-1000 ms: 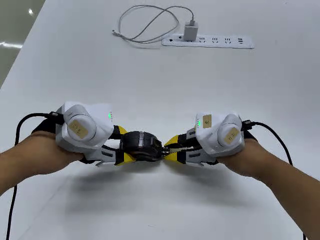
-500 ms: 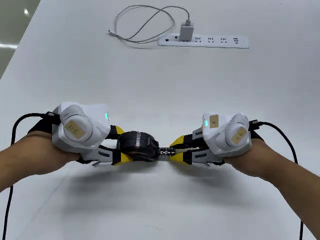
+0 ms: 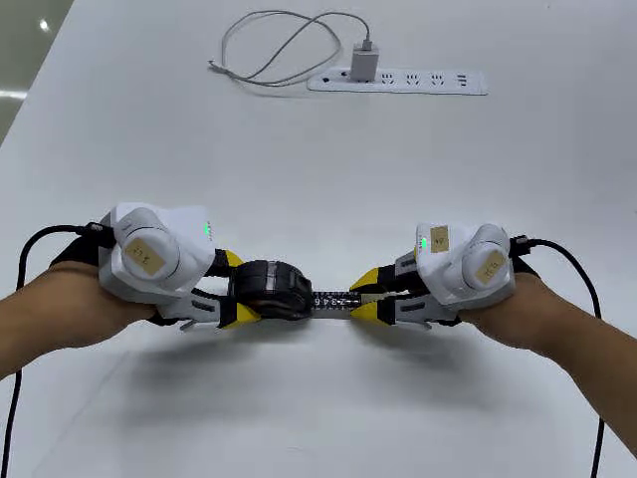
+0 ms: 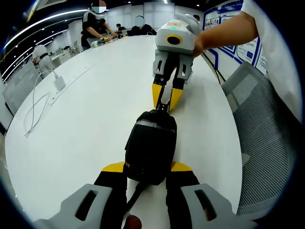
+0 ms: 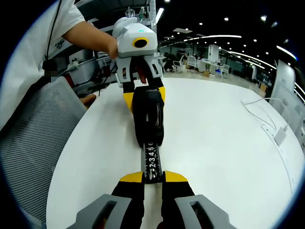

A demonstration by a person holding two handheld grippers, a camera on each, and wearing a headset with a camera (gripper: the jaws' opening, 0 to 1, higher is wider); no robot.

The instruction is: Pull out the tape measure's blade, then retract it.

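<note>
The black tape measure [image 3: 270, 290] hangs just above the white table, held at its case by my left gripper [image 3: 237, 289], whose yellow-tipped jaws are shut on it. In the left gripper view the case [image 4: 150, 145] sits between the jaws, with the right gripper [image 4: 166, 98] beyond it. A short length of blade [image 3: 333, 300] with printed numbers runs from the case to my right gripper [image 3: 366, 295], which is shut on the blade's end. The right gripper view shows the blade [image 5: 151, 160] leading to the case [image 5: 148, 114] and the left gripper [image 5: 143, 98] behind it.
A white power strip [image 3: 398, 80] with a plugged-in charger [image 3: 362, 60] and a looped white cable [image 3: 274, 50] lies at the far side of the table [image 3: 318, 169]. Black cords trail from both grippers toward the table's near edge. A mesh chair [image 4: 262, 119] stands beside the table.
My right gripper has moved to the right, away from the case, drawing out a few centimetres of numbered blade. The left gripper has kept its hold on the case.
</note>
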